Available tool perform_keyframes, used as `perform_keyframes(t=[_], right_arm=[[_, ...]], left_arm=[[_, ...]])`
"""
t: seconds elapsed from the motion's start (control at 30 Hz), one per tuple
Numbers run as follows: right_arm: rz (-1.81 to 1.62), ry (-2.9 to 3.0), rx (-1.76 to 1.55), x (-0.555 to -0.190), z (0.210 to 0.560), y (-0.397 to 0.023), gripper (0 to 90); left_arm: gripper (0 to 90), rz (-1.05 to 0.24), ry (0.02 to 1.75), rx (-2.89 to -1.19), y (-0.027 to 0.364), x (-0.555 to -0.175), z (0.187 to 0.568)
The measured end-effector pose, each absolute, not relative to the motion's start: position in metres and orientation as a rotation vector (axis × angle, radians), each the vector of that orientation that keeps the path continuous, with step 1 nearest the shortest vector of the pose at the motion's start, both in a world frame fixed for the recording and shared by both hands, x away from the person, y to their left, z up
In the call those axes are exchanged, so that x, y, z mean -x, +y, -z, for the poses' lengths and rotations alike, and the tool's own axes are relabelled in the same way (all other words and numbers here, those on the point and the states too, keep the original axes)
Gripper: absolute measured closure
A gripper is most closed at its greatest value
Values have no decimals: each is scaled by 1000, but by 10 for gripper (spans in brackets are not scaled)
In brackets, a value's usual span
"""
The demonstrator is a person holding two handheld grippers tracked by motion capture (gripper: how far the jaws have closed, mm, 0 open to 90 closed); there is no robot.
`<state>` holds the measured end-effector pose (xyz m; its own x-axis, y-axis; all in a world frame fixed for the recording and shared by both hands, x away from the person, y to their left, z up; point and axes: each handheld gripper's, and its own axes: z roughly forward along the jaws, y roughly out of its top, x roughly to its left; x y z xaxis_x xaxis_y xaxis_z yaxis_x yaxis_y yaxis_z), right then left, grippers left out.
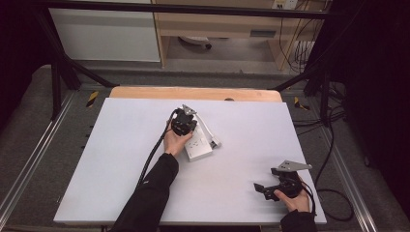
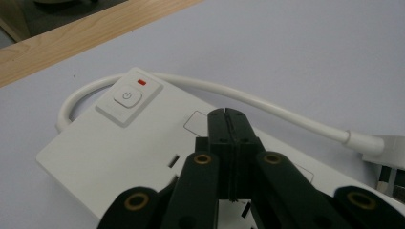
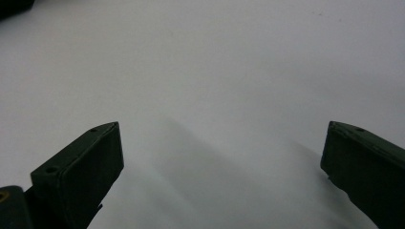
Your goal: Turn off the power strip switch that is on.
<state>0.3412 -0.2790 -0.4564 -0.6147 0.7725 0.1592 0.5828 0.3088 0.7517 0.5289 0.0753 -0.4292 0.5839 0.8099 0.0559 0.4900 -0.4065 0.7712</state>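
- My left gripper (image 1: pixel 184 122) sat over the white power strip (image 1: pixel 197 146), its jaws pressed together with nothing between them, tips just above the strip's top face.
- The power strip lay near the middle of the white worktop (image 1: pixel 121 159), somewhat toward the far edge, angled rather than square to the edges.
- In the left gripper view the strip's power button (image 2: pixel 127 97) stood beyond my closed jaws, near the strip's far end, with a small red indicator (image 2: pixel 141 82) just beside it.
- The strip's white cord (image 2: pixel 267 106) came out of that far end, looped round and ran along the strip's side to a plug (image 2: pixel 388 151) lying on the worktop; this cord lay close beside the jaws on that side.
- My left hand (image 1: pixel 177 141) rested at the strip's near end, the black cable (image 1: pixel 151 157) trailing back along my sleeve (image 1: pixel 150 193).
- My right gripper (image 1: pixel 259 189) was held near the worktop's near right corner, well apart from the strip, jaws spread wide and holding nothing.
- The right gripper view showed bare white surface between and beyond its jaws.
- Wide open room lay along the left side and near edge of the worktop, and between the two grippers.
- A strip of wooden table (image 1: pixel 193 93) showed past the far edge.
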Motion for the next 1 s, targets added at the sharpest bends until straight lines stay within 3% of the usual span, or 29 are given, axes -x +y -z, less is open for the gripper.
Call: perform_keyframes(t=[1.0], right_arm=[[-1200, 2340, -1242, -341, 456, -279, 12]], left_arm=[[898, -559, 1000, -2077, 75, -530, 432]])
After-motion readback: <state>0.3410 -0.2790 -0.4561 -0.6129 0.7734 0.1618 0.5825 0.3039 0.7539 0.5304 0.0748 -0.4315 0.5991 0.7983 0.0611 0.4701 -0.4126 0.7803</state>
